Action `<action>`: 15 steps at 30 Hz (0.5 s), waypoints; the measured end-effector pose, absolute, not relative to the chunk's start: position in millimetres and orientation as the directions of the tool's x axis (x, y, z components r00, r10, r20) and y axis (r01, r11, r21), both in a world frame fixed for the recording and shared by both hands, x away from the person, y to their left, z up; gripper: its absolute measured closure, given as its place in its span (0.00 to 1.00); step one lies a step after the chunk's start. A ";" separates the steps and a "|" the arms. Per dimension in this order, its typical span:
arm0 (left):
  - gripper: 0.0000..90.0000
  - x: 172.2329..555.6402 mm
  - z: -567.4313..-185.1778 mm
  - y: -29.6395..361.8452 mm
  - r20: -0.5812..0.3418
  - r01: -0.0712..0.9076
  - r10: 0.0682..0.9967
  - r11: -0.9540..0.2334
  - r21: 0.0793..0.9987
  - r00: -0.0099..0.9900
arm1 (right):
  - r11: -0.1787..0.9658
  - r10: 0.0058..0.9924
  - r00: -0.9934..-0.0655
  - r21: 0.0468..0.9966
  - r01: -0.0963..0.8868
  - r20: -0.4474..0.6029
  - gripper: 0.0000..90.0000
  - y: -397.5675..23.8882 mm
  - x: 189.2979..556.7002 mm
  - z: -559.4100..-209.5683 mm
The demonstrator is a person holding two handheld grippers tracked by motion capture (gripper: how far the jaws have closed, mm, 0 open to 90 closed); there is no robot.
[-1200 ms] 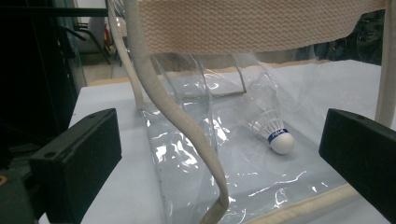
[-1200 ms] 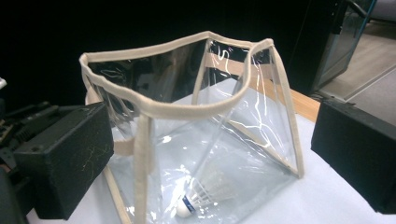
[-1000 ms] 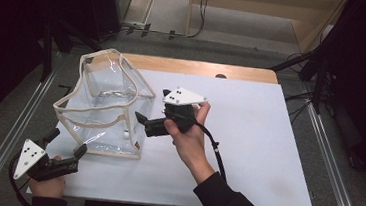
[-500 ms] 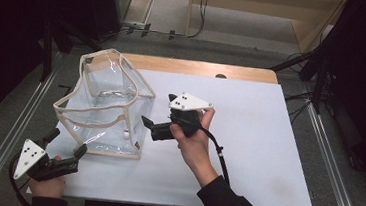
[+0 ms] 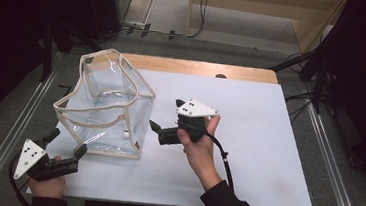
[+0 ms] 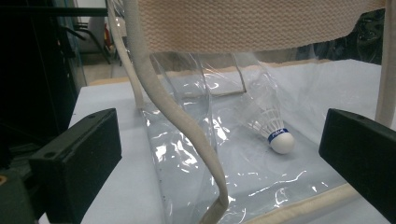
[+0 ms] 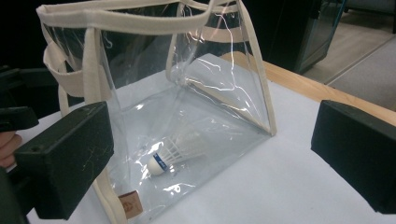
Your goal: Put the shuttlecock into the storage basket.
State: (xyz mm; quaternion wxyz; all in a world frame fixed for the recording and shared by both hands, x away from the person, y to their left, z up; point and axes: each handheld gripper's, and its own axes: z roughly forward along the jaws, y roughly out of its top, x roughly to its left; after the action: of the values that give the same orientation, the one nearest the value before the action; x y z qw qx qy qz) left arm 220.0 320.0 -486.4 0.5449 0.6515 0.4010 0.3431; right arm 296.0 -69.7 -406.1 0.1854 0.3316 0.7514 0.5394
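Observation:
A clear plastic bag [image 5: 103,107] with cream fabric trim stands open-topped on the left part of the white table. A white shuttlecock [image 5: 126,134] lies inside it on the bottom, near the front right corner; the same shuttlecock [image 6: 275,135] [image 7: 169,155] rests on its side with its cork toward the bag's wall. My right gripper [image 5: 165,114] is held just right of the bag, open, jaws pointing at it and not touching. At the table's front left corner my left gripper [image 5: 67,142] is also open, aimed at the bag's front face, with a trim strap [image 6: 187,135] hanging between the jaws' line of sight.
The white table top [image 5: 258,139] stretches wide to the right of the hand. A wooden strip [image 5: 199,68] runs along the far edge. Metal rails [image 5: 12,133] flank the table on the floor. A black cable [image 5: 224,160] trails from the right gripper over the forearm.
My right gripper has drawn back to the right, a little away from the bag. The left gripper and the bag have stayed in place.

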 end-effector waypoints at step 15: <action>0.00 220.0 -486.3 320.0 0.011 0.149 0.896 -0.085 0.985 0.443 | 0.180 0.726 -0.681 0.929 0.322 0.095 0.00 -85.9 293.0 -425.2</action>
State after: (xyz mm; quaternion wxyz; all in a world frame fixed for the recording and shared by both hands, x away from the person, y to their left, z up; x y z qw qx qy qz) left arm 220.0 320.0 -486.3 0.5448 0.6518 0.4008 0.3431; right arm 293.0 -85.9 -425.2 0.1888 0.3520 0.7446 0.5349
